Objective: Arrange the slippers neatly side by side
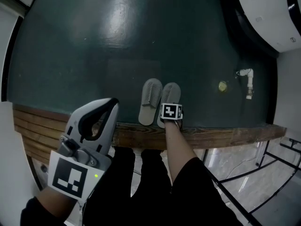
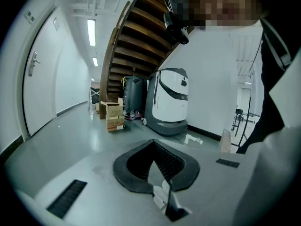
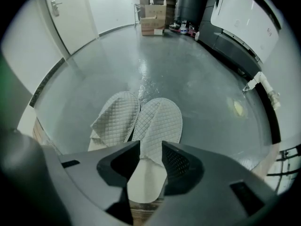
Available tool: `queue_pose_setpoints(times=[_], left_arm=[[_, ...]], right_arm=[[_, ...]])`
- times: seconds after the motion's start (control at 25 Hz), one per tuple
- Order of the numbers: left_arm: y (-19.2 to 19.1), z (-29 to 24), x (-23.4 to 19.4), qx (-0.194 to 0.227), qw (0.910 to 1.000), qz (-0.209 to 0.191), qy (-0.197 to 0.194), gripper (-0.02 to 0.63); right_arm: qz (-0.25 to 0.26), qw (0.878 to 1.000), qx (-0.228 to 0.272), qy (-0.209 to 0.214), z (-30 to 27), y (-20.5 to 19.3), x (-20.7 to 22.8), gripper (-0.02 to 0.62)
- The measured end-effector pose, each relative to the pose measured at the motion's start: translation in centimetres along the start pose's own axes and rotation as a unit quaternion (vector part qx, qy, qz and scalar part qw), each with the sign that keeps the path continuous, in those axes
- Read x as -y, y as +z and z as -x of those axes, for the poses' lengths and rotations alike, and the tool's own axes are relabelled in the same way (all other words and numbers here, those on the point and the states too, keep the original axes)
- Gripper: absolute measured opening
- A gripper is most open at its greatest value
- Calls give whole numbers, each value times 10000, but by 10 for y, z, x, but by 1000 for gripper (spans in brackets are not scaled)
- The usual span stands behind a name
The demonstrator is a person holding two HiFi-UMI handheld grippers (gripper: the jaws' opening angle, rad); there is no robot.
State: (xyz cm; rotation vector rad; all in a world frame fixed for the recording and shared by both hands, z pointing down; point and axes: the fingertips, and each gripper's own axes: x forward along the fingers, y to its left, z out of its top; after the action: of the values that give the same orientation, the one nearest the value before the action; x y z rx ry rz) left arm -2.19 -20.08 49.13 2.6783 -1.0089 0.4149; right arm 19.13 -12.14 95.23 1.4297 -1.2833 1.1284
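Observation:
Two grey quilted slippers lie side by side on the dark green floor, toes pointing away. The left slipper [image 1: 149, 100] [image 3: 115, 119] touches the right slipper [image 1: 171, 91] [image 3: 160, 124] along their inner edges. Their heels reach the wooden step edge [image 1: 211, 136]. My right gripper [image 1: 171, 112] [image 3: 151, 149] hangs over the right slipper's heel end, open, with that slipper showing in the gap between the jaws and neither pad pressing it. My left gripper [image 1: 114, 102] [image 2: 154, 142] is raised near my body at the lower left, shut and empty, pointing away from the slippers.
A white machine [image 1: 273, 13] [image 2: 171, 102] stands at the far right. On the floor to the right of the slippers lie a small white fitting [image 1: 248, 81] and a yellow spot [image 1: 222, 85]. Cardboard boxes [image 3: 153, 20] sit far off near a dark staircase [image 2: 141, 36].

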Motion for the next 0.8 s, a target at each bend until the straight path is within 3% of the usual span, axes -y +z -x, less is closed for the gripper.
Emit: queue_pose_setpoints(times=[0.2, 0.48, 0.64, 0.8], left_arm=[[29, 19, 16, 99, 9999, -120, -33, 0], [83, 71, 49, 179, 9982, -471, -314, 0], [113, 102, 83, 294, 9954, -602, -690, 0], [132, 128, 121, 294, 9936, -603, -909, 0]], right_arm=[[120, 9992, -2, 372, 60, -36, -5, 123], [59, 9969, -215, 751, 228, -135, -16, 123], [12, 9949, 450, 898, 325, -144, -23, 123], [-135, 9787, 1752, 1065, 426, -104, -32, 123]])
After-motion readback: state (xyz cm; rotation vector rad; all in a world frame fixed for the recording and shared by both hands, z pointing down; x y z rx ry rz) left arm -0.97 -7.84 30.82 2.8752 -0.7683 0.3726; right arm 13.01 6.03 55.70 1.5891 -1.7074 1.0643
